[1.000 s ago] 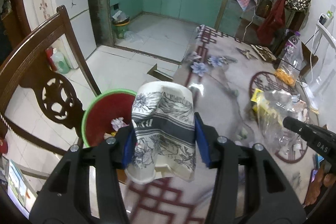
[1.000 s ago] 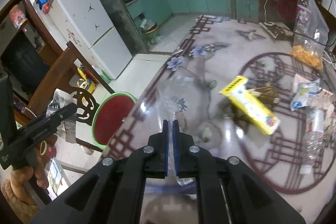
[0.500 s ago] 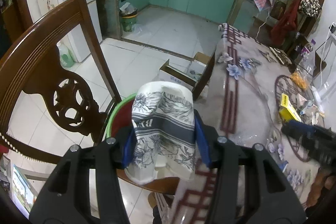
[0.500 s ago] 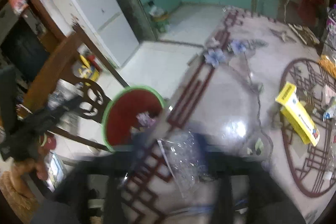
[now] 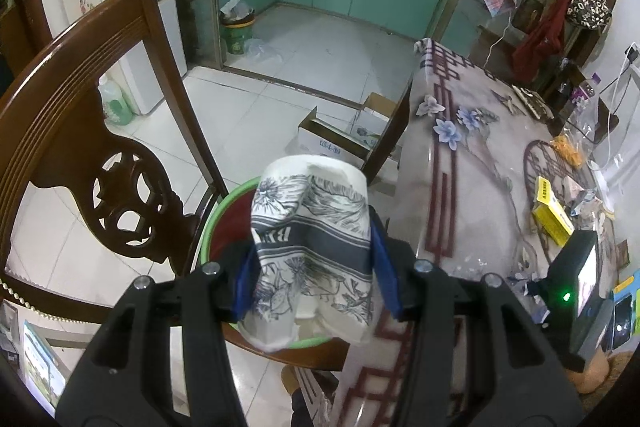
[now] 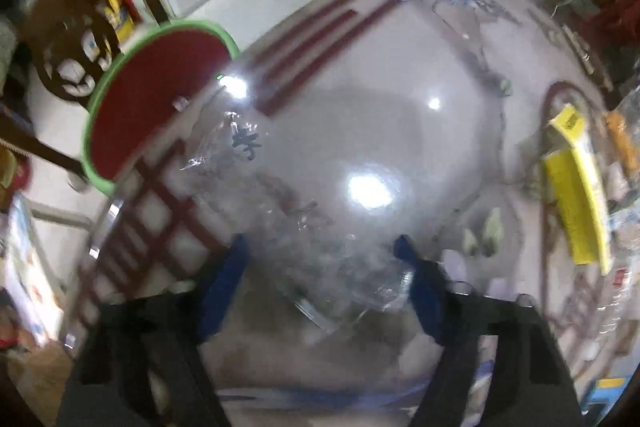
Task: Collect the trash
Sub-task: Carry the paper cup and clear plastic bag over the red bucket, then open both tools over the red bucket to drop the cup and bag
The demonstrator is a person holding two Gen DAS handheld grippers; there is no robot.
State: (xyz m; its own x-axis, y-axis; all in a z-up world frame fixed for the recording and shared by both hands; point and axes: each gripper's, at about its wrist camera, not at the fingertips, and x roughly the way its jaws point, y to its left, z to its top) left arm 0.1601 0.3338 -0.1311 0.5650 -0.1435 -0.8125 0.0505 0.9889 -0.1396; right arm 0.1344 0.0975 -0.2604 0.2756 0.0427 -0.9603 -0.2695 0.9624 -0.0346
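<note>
Left wrist view: the left hand-held gripper (image 5: 314, 269) still clamps the crushed patterned paper cup (image 5: 310, 247), now past the table (image 5: 472, 187) edge above the green-rimmed basin (image 5: 224, 203). The right hand-held gripper (image 6: 320, 259), earlier pinched tight, is closing, blurred, around the clear plastic wrapper (image 6: 304, 227) at the table's near edge.

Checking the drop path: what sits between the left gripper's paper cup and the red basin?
Nothing. In the left wrist view the crushed paper cup, clamped in the left gripper, hangs directly over the green-rimmed red basin on the chair seat; nothing shows in the gap.
</note>
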